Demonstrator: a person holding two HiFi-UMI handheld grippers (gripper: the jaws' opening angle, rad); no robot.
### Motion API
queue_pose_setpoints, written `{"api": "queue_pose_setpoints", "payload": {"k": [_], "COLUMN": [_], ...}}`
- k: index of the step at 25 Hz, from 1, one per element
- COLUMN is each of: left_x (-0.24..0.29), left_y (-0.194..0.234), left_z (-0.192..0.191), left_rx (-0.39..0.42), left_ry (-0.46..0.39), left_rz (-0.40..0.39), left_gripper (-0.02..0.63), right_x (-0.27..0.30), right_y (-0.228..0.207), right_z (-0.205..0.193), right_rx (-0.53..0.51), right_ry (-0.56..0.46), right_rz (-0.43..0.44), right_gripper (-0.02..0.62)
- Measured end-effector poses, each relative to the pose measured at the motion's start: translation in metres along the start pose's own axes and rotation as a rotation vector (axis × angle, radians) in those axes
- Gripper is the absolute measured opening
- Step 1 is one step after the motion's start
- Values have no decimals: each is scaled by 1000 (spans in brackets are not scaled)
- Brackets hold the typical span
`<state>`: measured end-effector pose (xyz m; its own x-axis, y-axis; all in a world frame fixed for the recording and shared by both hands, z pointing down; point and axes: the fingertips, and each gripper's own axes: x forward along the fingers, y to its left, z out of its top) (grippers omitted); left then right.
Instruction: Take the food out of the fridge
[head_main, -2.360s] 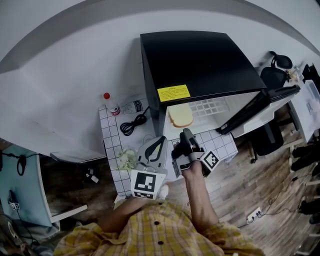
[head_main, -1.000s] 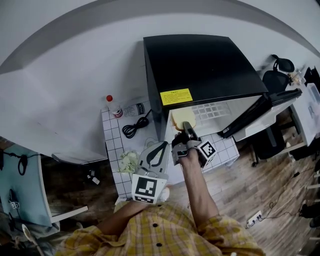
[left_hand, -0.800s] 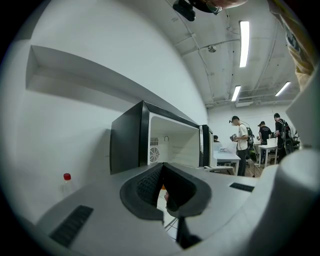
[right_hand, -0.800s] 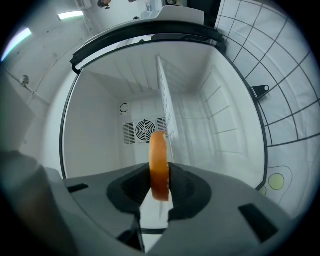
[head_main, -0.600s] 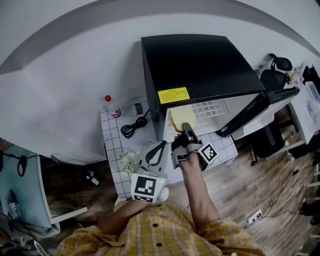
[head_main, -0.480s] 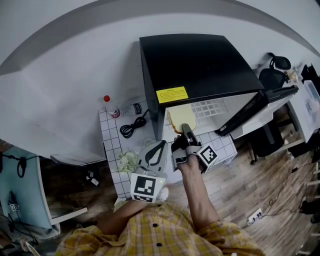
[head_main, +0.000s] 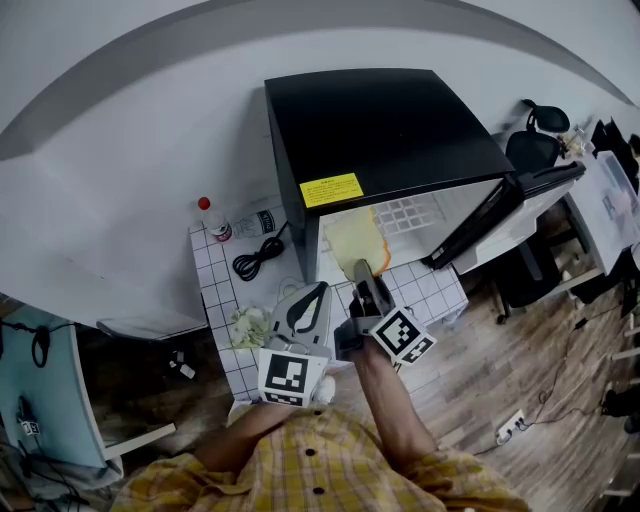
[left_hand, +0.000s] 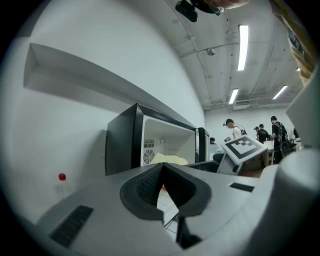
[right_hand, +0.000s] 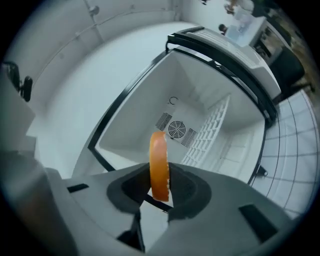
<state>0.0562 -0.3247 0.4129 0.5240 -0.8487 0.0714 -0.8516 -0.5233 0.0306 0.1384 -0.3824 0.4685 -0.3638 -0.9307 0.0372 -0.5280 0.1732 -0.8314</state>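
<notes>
Where the bread slice (right_hand: 159, 160) lay flat in the fridge (head_main: 390, 120), the right gripper (right_hand: 159, 186) now pinches it upright, nearly out.

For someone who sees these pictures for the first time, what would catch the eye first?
The small black fridge stands with its door open on the white tiled table. Just before the opening, the right claw grips a slice of bread, whose crust looks orange in the right gripper view. The left claw is shut and empty beside it.
</notes>
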Motion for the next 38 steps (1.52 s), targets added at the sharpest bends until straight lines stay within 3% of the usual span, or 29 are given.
{"api": "queue_pose_setpoints", "payload": {"k": [6, 17, 23, 28, 38], "left_x": [3, 5, 4, 2, 1], "left_y": [-1, -3, -1, -4, -8], "left_z": [3, 0, -1, -3, -3], "left_rx": [-2, -10, -11, -11, -10], "left_ry": [-8, 1, -1, 3, 2], "left_rz": [-10, -18, -14, -24, -31], "left_gripper": [6, 6, 8, 8, 6], "right_x": [-10, -30, -42, -52, -57], "right_y": [17, 47, 61, 63, 59], "right_z": [-1, -3, -8, -4, -4], "right_rx": [-324, -852, -976, -984, -956], "right_ry": [35, 1, -4, -57, -55], "right_rz": [-62, -100, -131, -143, -164], "right_gripper": [94, 94, 95, 94, 93]}}
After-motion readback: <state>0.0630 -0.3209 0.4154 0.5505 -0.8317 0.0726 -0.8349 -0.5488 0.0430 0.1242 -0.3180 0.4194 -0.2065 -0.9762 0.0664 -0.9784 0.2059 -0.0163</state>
